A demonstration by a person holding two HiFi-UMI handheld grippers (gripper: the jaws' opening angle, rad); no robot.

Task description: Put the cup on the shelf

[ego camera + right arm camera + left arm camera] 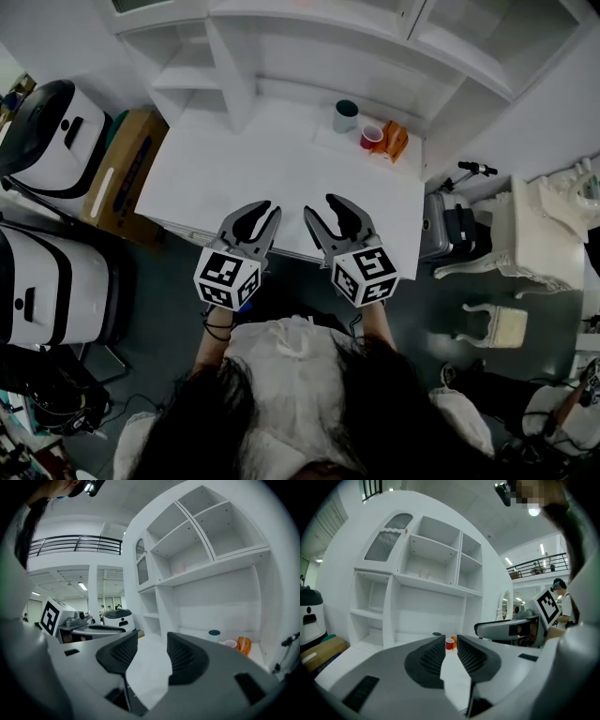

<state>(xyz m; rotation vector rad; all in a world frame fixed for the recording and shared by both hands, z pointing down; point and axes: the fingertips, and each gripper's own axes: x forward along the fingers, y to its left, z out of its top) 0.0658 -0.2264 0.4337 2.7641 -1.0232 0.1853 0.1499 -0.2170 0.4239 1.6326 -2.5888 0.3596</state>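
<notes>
A white cup with a dark teal top (346, 115) stands at the back of the white table (244, 169), below the empty white shelves (281, 47). Beside it are a small red cup (371, 138) and an orange object (395, 141). My left gripper (263, 212) and right gripper (322, 208) hover side by side over the table's near edge, far from the cups. Both hold nothing. The left gripper view shows the left gripper (451, 641) with a narrow gap and the red cup (449, 643) far beyond it. The right gripper (152, 637) has a wider gap, with the teal-topped cup (214, 635) off to its right.
Two white-and-black machines (47, 131) and a cardboard box (127, 173) stand left of the table. A grey suitcase (450, 230), a white chair (525, 225) and a stool (497, 323) are on the right. The shelf unit has several open compartments (436, 555).
</notes>
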